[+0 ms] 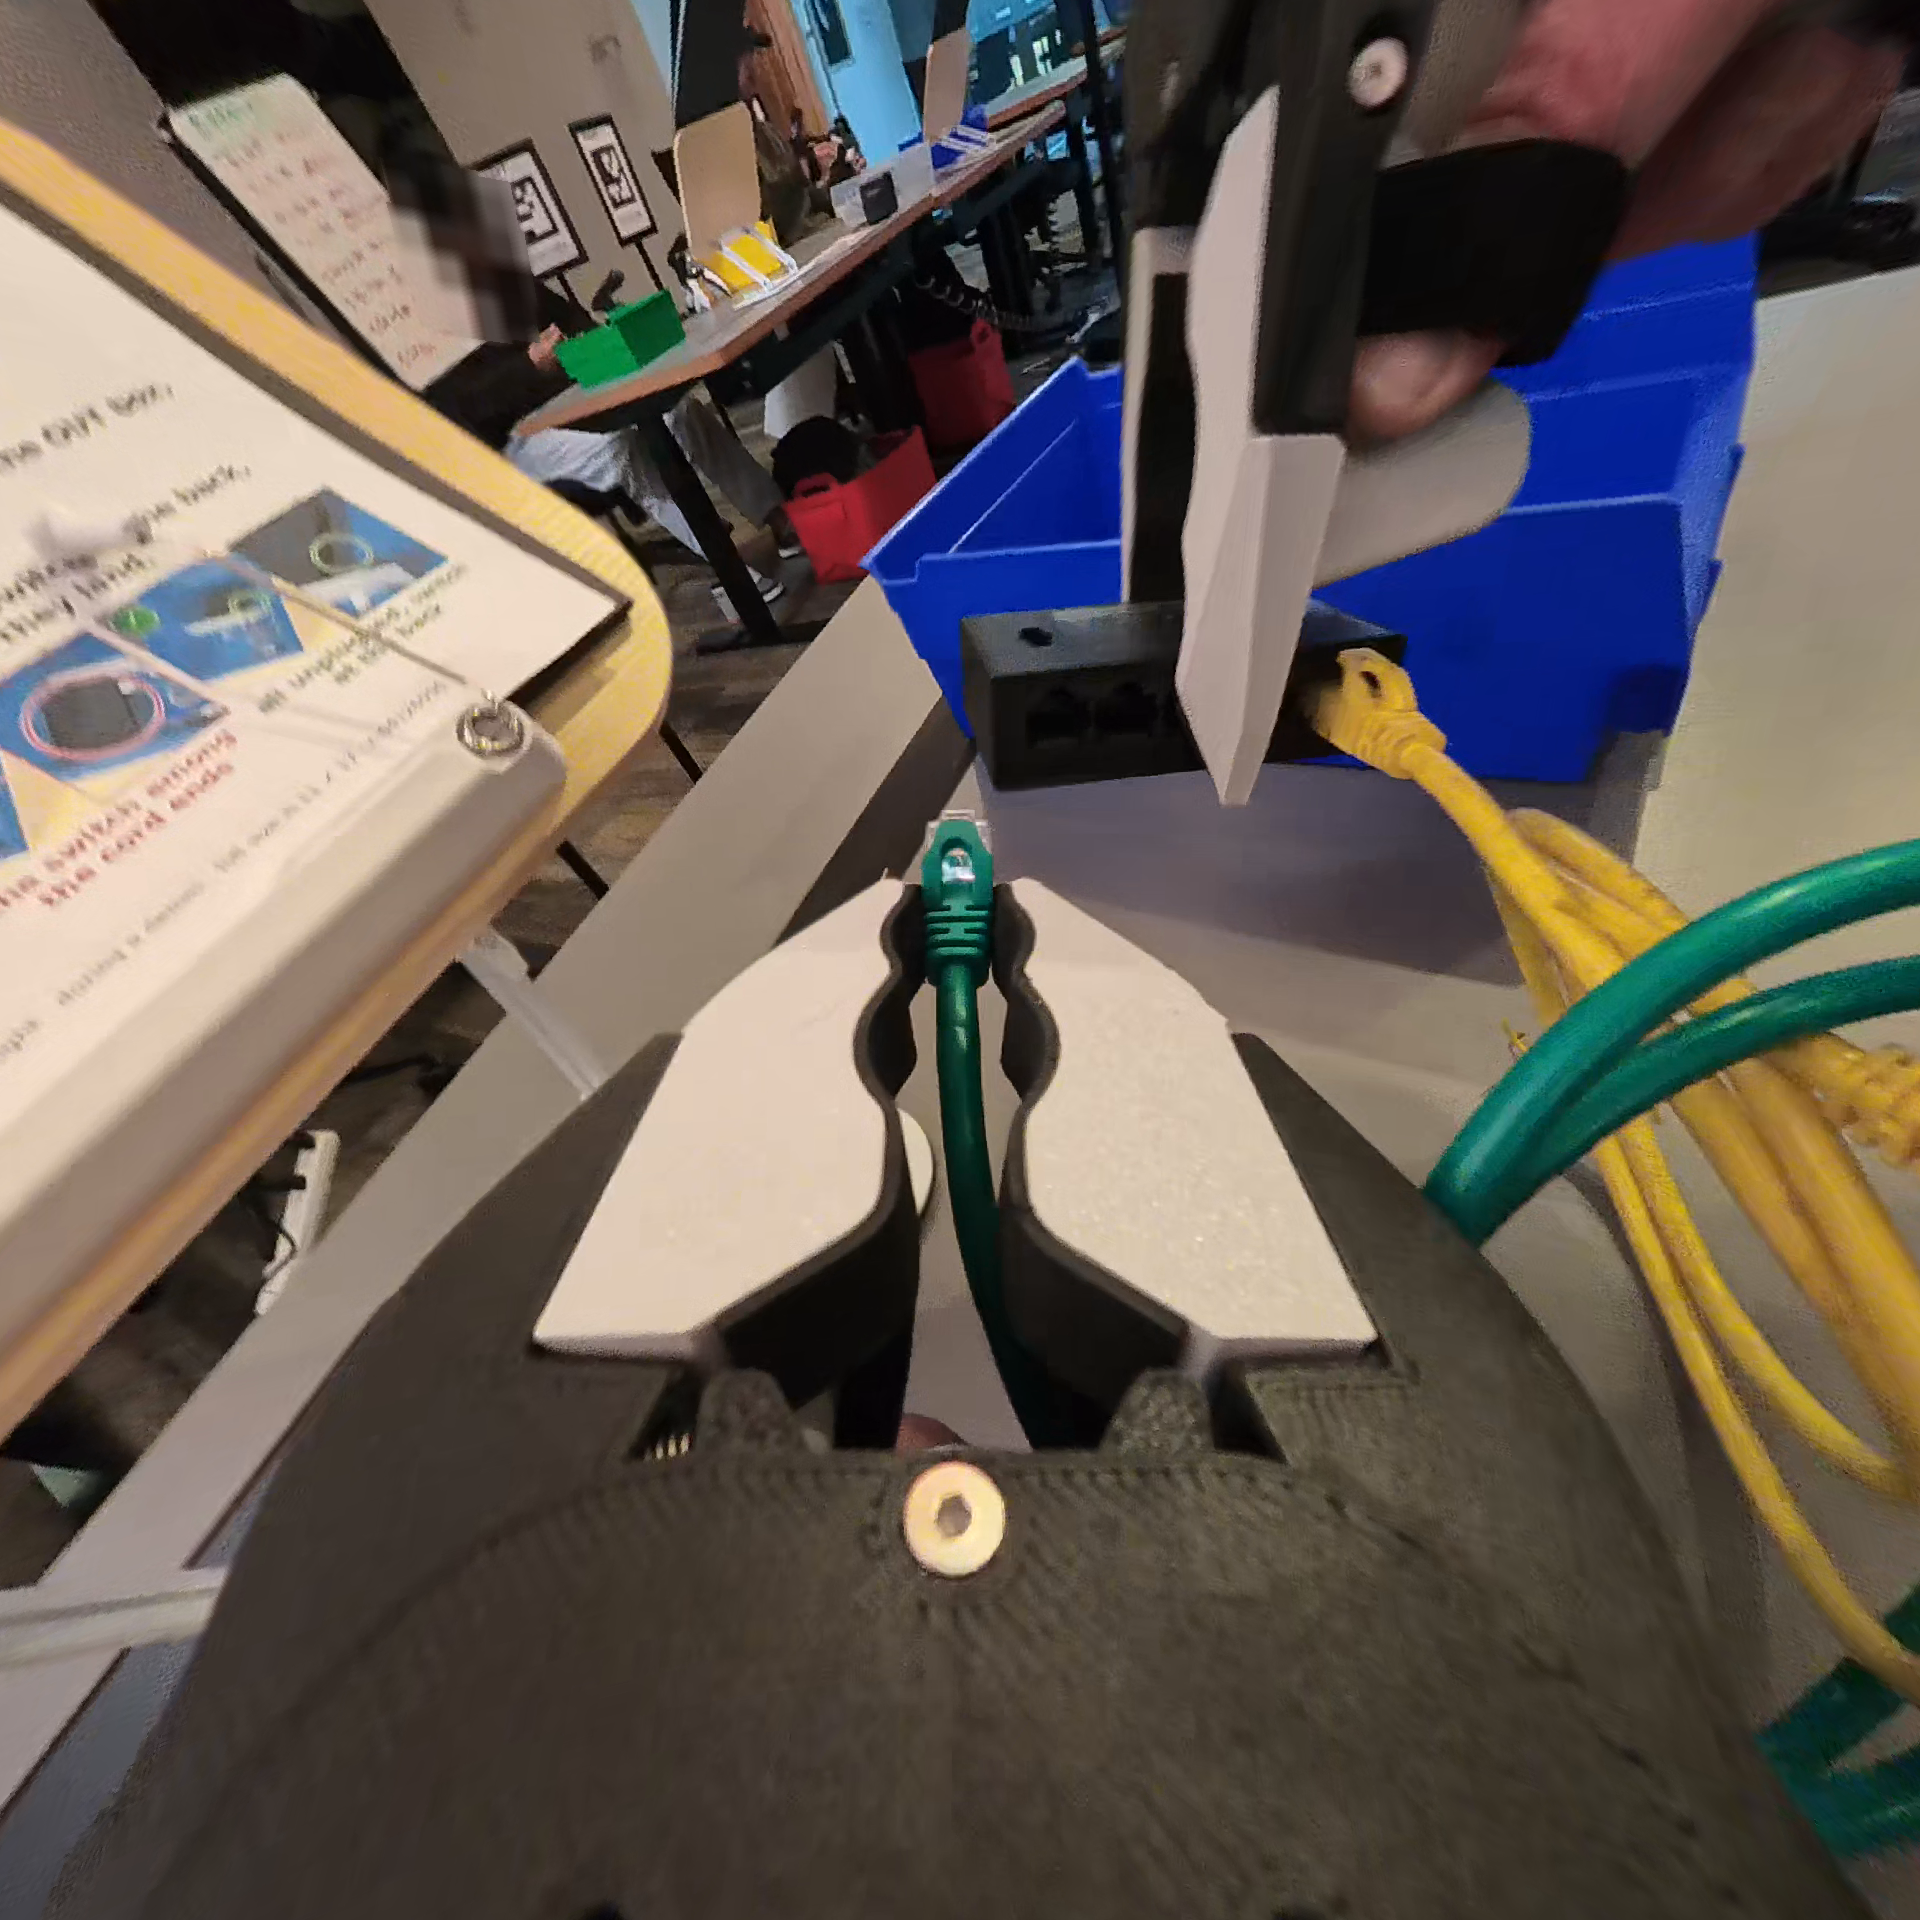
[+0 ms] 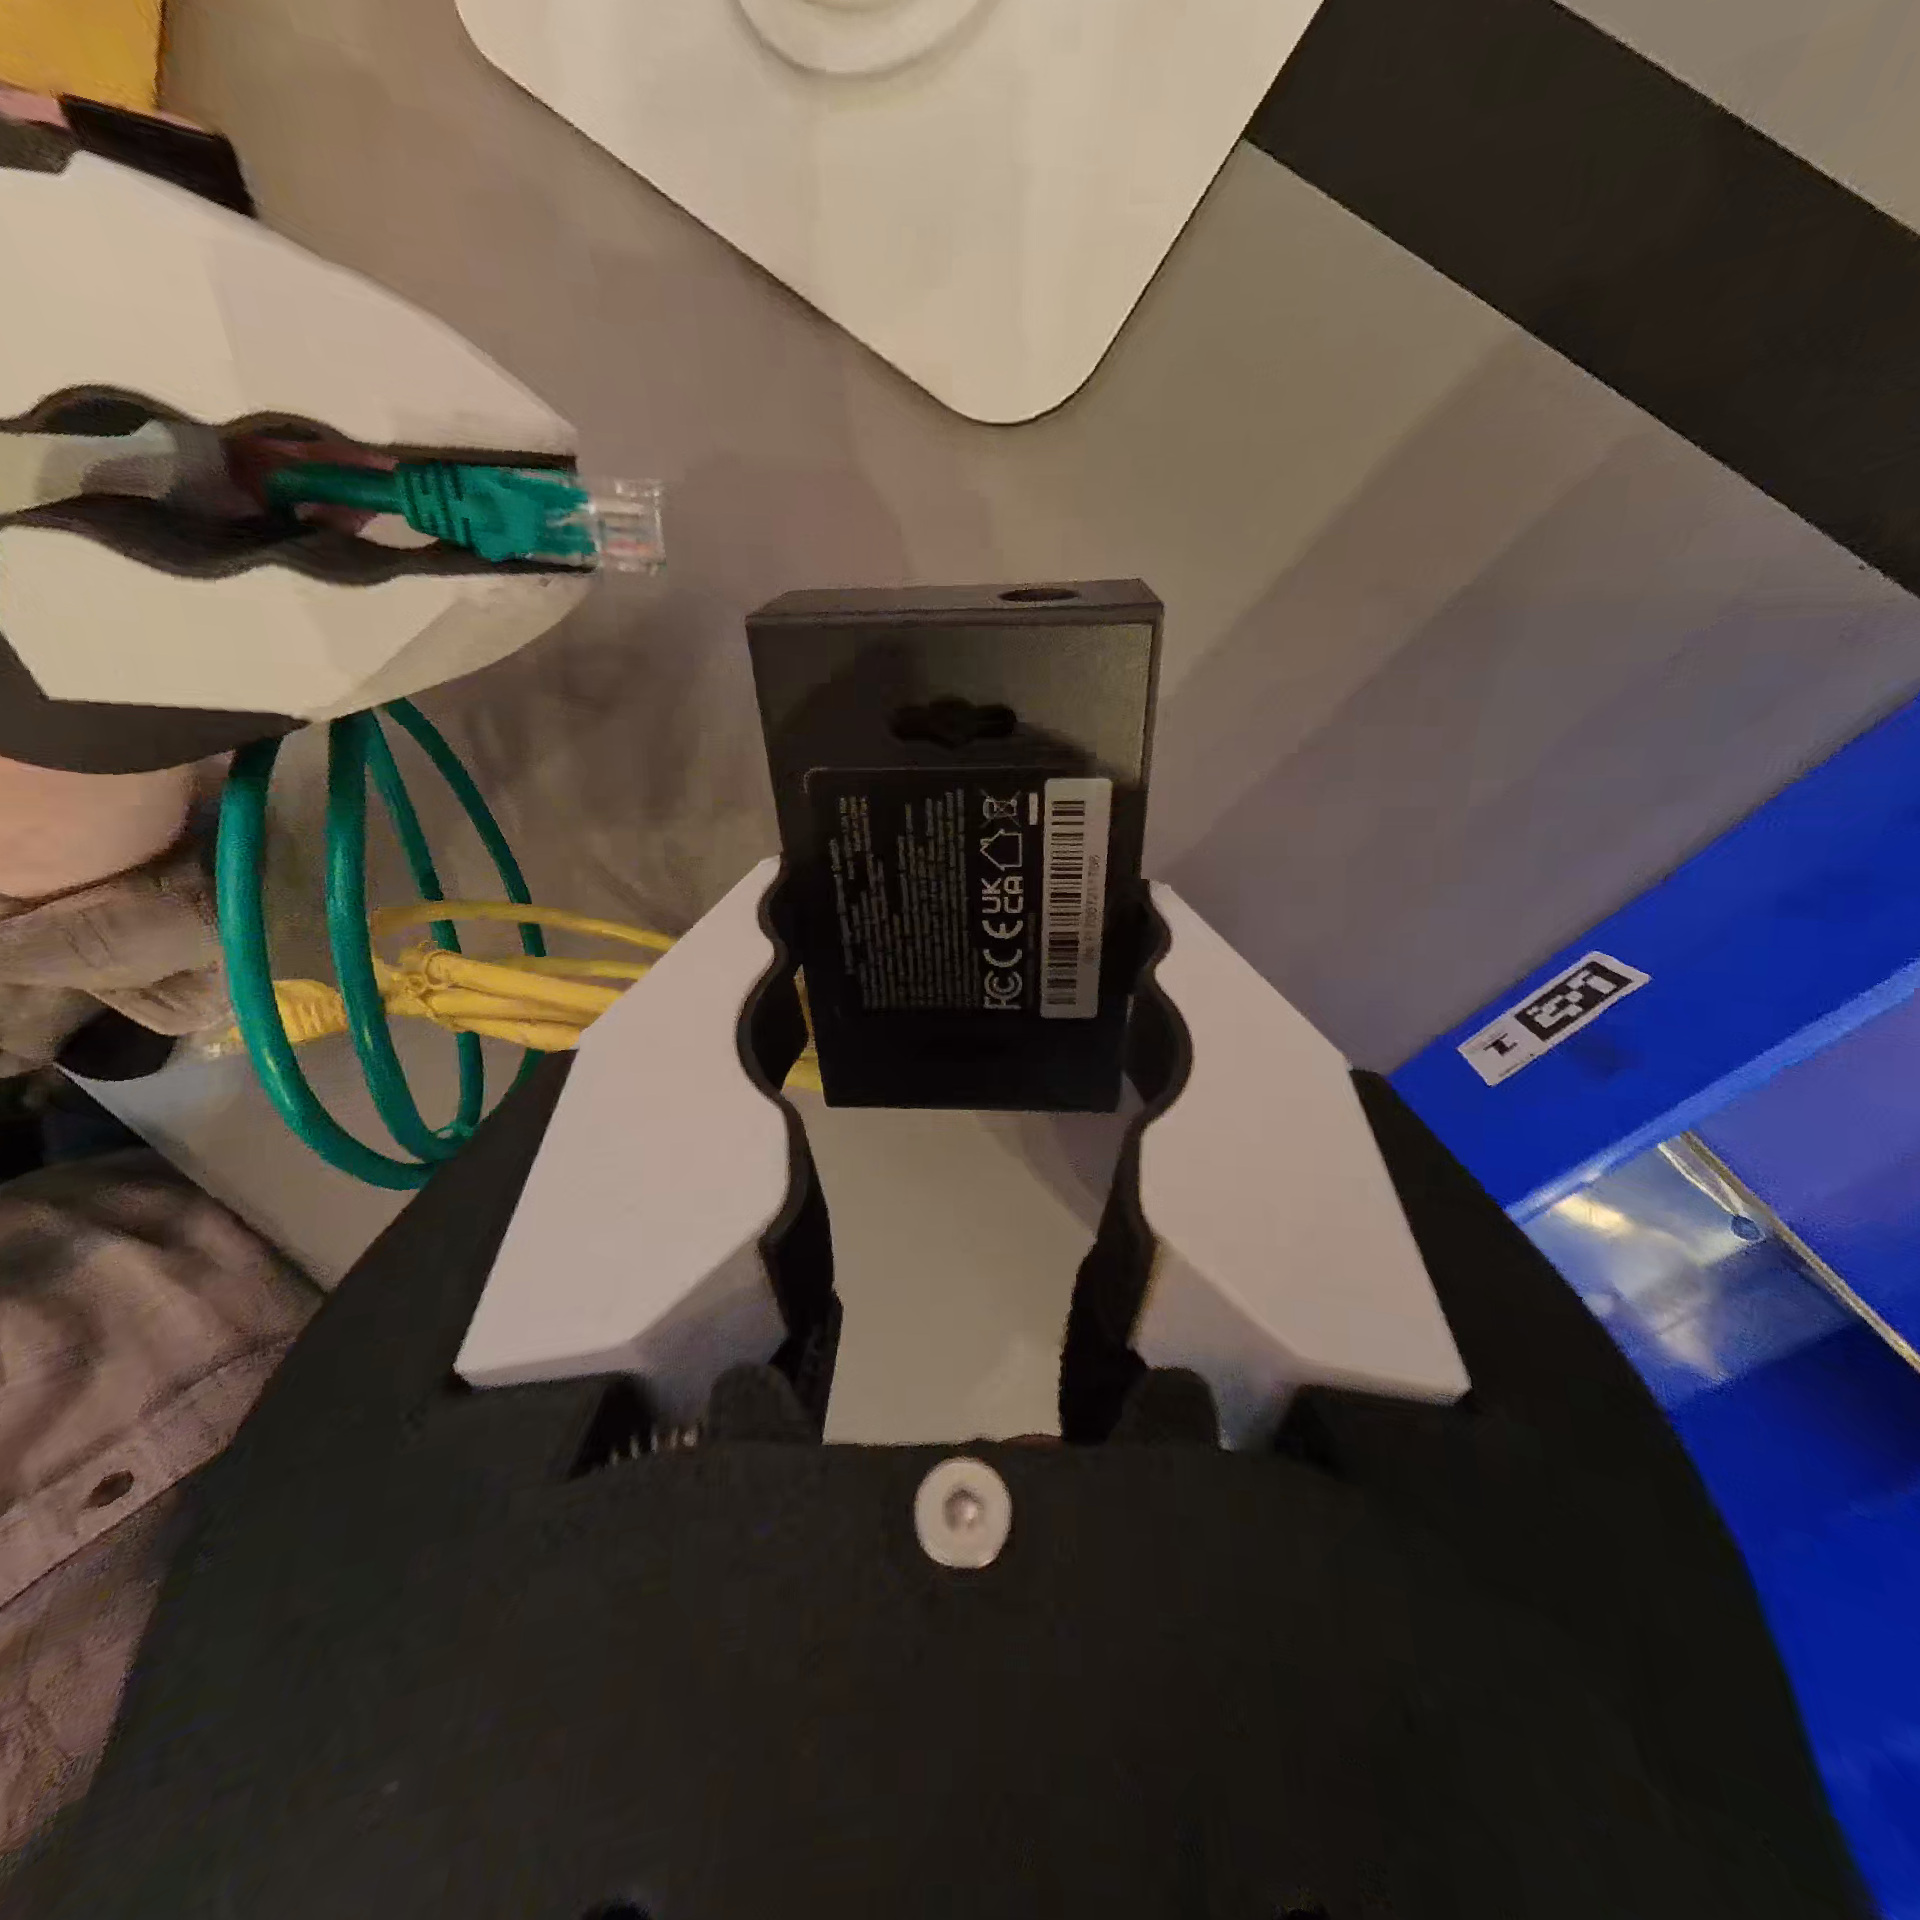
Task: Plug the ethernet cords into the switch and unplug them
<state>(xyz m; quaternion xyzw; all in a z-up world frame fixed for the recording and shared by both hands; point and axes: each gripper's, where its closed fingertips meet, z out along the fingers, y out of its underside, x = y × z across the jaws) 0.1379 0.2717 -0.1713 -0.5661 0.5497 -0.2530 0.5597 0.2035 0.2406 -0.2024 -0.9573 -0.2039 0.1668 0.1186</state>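
Both hand-held grippers (image 1: 958, 894) (image 2: 961, 935) clamped, left level, right pointing down.

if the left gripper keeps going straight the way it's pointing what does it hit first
Probably the switch: the green plug in the left gripper points at its open ports, though depth is unclear.

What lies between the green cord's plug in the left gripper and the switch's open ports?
Nothing: only bare grey tabletop separates the green plug from the black switch in the left wrist view. The right wrist view shows the same open gap.
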